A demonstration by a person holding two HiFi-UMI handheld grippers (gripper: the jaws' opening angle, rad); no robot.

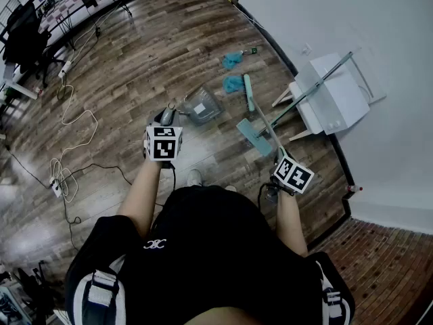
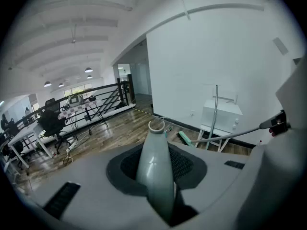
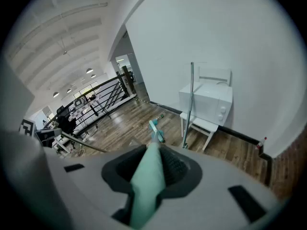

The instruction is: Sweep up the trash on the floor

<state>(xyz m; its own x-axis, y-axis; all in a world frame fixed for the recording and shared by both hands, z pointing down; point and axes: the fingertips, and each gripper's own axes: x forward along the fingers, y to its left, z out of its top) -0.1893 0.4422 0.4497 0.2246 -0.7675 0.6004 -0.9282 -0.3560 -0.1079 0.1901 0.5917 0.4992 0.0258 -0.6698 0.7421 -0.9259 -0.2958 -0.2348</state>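
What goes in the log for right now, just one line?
left hand-held gripper: shut on dustpan handle | right hand-held gripper: shut on broom handle | teal trash: on floor

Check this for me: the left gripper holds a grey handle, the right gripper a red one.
Not quite. The right gripper holds a teal handle, not red, as the right gripper view shows. The left gripper does hold a grey handle.

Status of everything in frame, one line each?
left gripper: shut on dustpan handle
right gripper: shut on broom handle
teal scraps: two, loose on floor, unswept
dustpan: held out front, no teal scraps inside
broom head: on floor beside one scrap
metal pole: standing by white cabinet
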